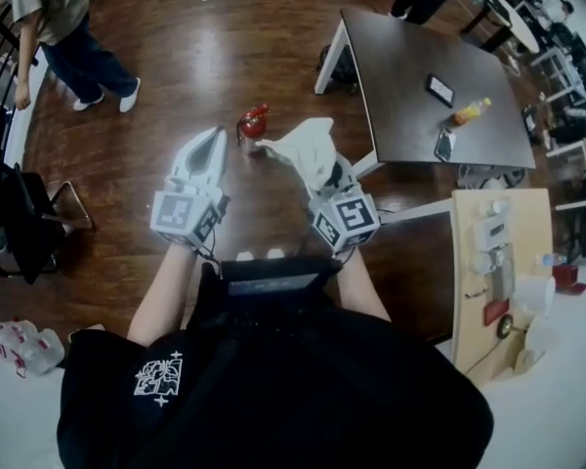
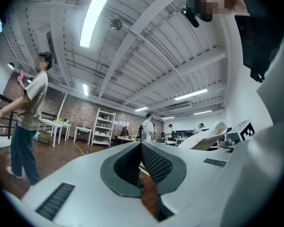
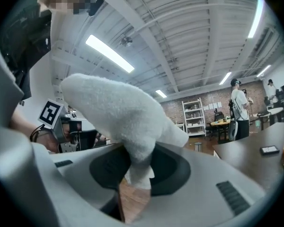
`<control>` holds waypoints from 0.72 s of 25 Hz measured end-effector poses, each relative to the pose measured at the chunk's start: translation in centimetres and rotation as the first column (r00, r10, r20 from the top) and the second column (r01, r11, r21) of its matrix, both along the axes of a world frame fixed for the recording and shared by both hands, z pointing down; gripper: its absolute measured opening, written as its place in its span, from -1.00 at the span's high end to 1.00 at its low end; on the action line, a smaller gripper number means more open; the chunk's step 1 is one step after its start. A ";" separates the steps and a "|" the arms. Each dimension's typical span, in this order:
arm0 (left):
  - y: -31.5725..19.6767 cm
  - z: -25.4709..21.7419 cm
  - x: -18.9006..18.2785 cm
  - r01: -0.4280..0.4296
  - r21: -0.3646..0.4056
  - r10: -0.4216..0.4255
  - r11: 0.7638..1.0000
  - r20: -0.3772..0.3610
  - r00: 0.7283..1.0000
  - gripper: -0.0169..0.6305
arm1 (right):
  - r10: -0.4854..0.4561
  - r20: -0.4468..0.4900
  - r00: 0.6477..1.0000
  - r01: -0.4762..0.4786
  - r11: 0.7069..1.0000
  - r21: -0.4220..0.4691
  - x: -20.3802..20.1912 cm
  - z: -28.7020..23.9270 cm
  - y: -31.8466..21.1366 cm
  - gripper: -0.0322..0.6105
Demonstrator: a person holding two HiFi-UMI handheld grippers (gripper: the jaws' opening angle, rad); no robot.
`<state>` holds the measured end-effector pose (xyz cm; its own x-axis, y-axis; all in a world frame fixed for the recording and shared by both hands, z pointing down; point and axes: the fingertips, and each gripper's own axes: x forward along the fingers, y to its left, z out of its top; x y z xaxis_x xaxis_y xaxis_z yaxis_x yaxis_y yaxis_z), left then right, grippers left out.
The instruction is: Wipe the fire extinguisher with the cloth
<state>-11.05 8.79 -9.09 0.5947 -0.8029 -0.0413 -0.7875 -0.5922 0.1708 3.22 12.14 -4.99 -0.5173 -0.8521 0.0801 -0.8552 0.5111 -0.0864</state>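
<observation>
On the wooden floor [image 1: 176, 76] just far of your two grippers stands the fire extinguisher [image 1: 252, 123], small and red, upright as far as the head view shows and not yet touched. You seem to be at the approach step. The right gripper [image 1: 328, 178] is clamped on the white cloth [image 1: 301, 147], which bunches up above its jaws and flops toward the left, its tip hanging near the extinguisher from the head view. The left gripper [image 1: 213, 143] has its jaws pressed together with nothing between them, so it carries nothing.

Both gripper views look up at the ceiling, so both tools are tilted upward (the extinguisher shows in neither of them). The next move likely calls for tipping the right gripper down and lowering it until the cloth meets the red body. I judge you may want to part the left jaws first, to steady the extinguisher, since it looks light enough to tip under a wipe.

Room is good: open floor lies to the left and far side. Mind the dark table [image 1: 400, 57] and its white leg [image 1: 328, 55] to the right, the black chair [image 1: 24, 218] at the left, and a person [image 1: 54, 18] walking at the far left.
</observation>
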 end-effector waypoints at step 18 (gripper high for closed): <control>0.2 -0.4 1.5 0.007 -0.004 -0.007 1.000 0.007 1.000 0.94 | 0.014 0.002 1.000 -0.014 1.000 0.005 1.2 -0.4 -0.1 0.51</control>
